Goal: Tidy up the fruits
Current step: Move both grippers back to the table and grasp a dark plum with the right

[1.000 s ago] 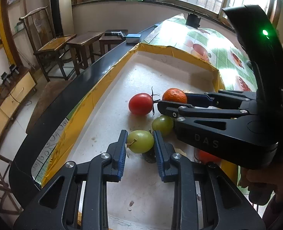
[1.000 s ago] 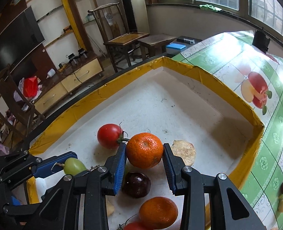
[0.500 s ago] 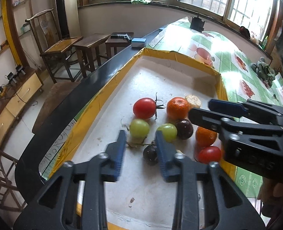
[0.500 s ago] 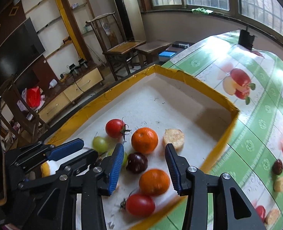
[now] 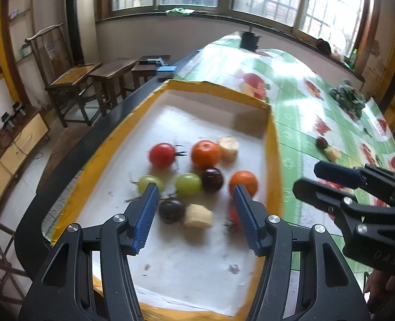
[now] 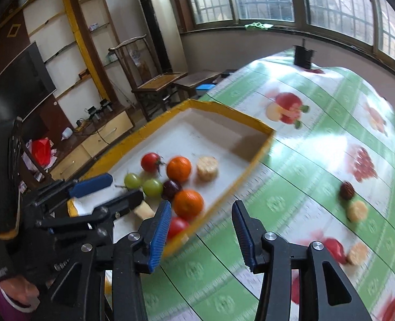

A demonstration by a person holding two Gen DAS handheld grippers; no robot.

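A yellow-rimmed white tray holds a red tomato, two oranges, two green grapes, dark plums, banana pieces and another tomato. My left gripper is open and empty, raised above the tray's near end. My right gripper is open and empty over the tray's right rim and the tablecloth; it also shows in the left wrist view. On the cloth lie a dark plum and banana pieces.
The table carries a green fruit-print cloth. A black cup stands at its far end. Wooden chairs and stools stand left of the table. A red fruit and a banana piece lie on the cloth at the right.
Both grippers have let go of their fruit, opened wide and pulled back and up from the tray. The right gripper has swung right toward the tablecloth.
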